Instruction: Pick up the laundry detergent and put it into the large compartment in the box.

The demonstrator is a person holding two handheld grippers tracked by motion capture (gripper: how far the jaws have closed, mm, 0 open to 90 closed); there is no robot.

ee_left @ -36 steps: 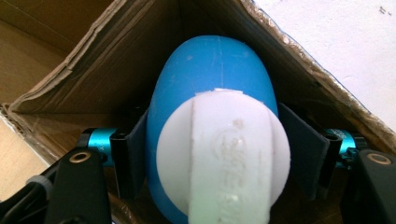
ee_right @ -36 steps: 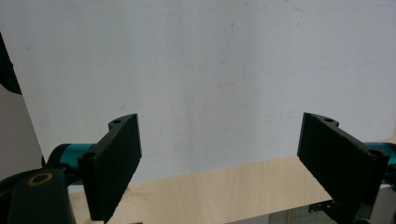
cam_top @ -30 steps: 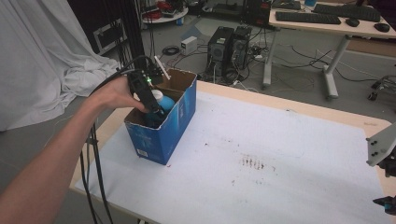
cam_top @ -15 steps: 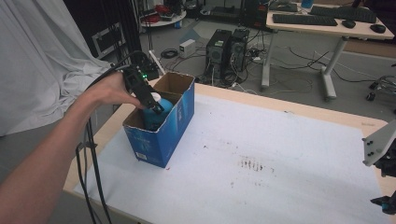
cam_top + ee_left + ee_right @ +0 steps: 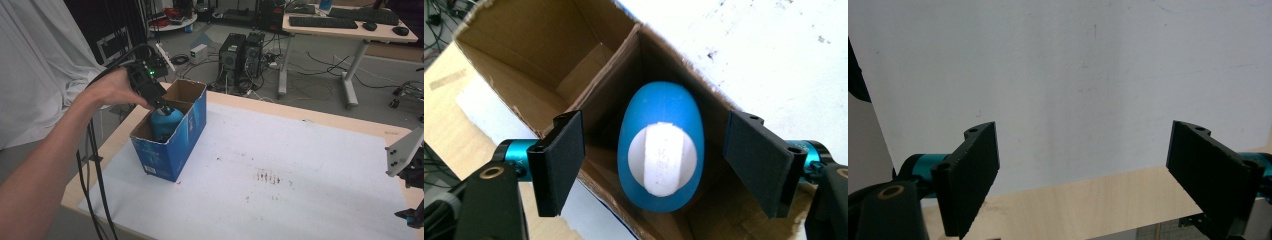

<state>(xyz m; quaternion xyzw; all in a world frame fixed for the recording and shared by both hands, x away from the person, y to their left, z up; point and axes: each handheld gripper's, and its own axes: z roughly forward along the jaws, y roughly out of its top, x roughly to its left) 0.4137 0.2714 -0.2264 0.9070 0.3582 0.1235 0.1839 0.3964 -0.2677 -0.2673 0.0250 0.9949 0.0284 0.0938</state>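
Observation:
A blue bottle (image 5: 166,121) with a white cap stands upright in the near compartment of an open blue cardboard box (image 5: 172,152) at the table's left. My left gripper (image 5: 161,105) hovers just over the bottle, pointing down into the box. In the left gripper view the bottle (image 5: 659,115) sits between the two pads (image 5: 561,165) with a gap on each side. My left gripper (image 5: 656,150) is open, its jaws having just been opening off the bottle. My right gripper (image 5: 409,216) rests at the table's right edge. In its own view my right gripper (image 5: 1083,175) is open over bare white sheet.
The box's far compartment (image 5: 539,55) is empty. A white sheet (image 5: 300,150) with a few dark stains covers the wooden table (image 5: 320,120). White cloth (image 5: 35,65) hangs at the left, and computer towers (image 5: 240,55) and a desk (image 5: 350,30) stand on the floor beyond.
My left gripper has let go of the blue bottle and risen out of the box, leaving the bottle standing in the near compartment. The right gripper has kept still.

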